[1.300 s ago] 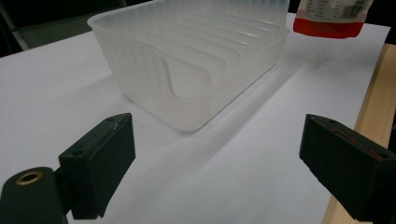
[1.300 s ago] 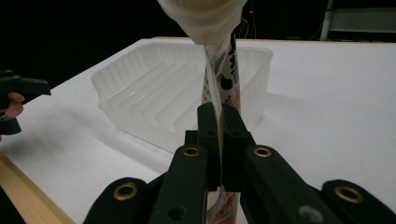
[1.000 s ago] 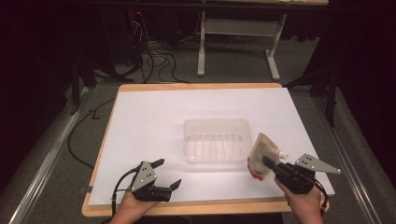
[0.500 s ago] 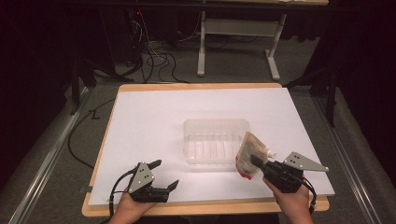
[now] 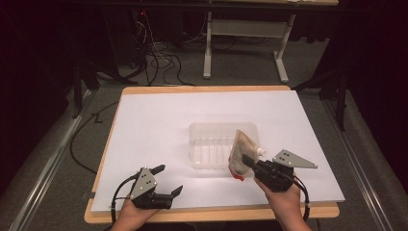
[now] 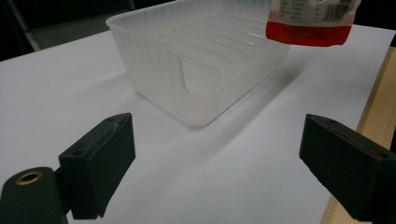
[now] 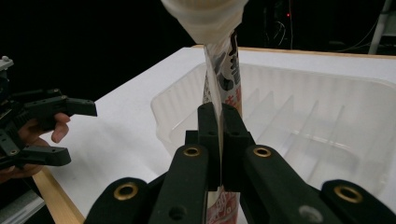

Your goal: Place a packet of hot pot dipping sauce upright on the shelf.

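A clear plastic tub (image 5: 216, 142) (image 6: 201, 70) (image 7: 303, 121) with ribbed floor stands in the middle of the white sheet. My right gripper (image 5: 248, 160) (image 7: 219, 135) is shut on a red and white spouted pouch (image 5: 242, 154) (image 7: 224, 79) (image 6: 310, 21), held in the air over the tub's near right corner. The pouch's white cap (image 7: 205, 16) points back toward the gripper. My left gripper (image 5: 166, 180) (image 6: 219, 158) rests open near the table's front left edge, nothing between its jaws, facing the tub.
The white sheet (image 5: 159, 125) covers a wooden tabletop (image 5: 211, 214). Beyond the table stand a white desk frame (image 5: 243, 29) and loose cables (image 5: 159, 57) on the floor. A metal rail (image 5: 48, 163) runs along the left.
My right gripper has carried the pouch leftward, from right of the tub to over its near right corner. The left gripper has stayed put.
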Demonstrator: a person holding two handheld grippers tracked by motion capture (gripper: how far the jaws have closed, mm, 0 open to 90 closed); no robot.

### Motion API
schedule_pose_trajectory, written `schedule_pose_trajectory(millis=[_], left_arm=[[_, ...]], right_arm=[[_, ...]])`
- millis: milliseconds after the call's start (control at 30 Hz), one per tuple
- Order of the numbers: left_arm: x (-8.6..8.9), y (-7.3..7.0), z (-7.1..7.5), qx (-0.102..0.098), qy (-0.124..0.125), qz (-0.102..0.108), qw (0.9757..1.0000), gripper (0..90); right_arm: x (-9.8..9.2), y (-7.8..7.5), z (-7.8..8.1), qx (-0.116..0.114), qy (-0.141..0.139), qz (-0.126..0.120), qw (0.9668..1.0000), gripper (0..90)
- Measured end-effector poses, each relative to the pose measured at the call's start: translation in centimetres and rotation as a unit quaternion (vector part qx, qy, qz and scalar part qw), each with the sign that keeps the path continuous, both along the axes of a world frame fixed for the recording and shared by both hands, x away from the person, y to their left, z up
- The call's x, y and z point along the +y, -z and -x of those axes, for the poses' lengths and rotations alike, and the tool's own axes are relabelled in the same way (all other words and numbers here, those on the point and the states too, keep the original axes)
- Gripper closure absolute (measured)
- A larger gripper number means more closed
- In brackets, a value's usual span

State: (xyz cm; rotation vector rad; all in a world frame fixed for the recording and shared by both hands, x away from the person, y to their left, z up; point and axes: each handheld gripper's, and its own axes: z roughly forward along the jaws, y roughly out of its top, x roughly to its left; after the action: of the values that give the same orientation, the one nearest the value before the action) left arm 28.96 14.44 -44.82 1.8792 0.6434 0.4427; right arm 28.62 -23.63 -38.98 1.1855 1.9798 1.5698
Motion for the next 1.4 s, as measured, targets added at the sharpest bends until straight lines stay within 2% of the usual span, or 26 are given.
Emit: schedule_pose_trajectory(millis=[300,333,567,767,1400], left_arm=[[0.0,-0.1,0.1,-0.003,0.002,0.001,1.0,11.1],[0.1,-0.1,0.1,-0.003,0.002,0.0,1.0,11.1],[0.1,-0.1,0.1,-0.002,0.003,0.001,1.0,11.1],[0.0,-0.1,0.1,-0.002,0.002,0.001,1.0,11.1],[0.0,-0.1,0.1,-0.002,0.002,0.003,1.0,11.1]], right_arm=[[1.7,0.3,-1.8,0.013,0.015,0.01,0.9998,90.0],[1.9,0.4,-2.3,0.012,0.022,0.017,0.9995,90.0],[2.4,0.5,-4.2,0.009,0.039,0.015,0.9991,90.0],[3.0,0.5,-5.5,0.008,0.045,0.021,0.9987,90.0],[3.4,1.5,-8.2,0.01,0.065,0.033,0.9972,90.0]])
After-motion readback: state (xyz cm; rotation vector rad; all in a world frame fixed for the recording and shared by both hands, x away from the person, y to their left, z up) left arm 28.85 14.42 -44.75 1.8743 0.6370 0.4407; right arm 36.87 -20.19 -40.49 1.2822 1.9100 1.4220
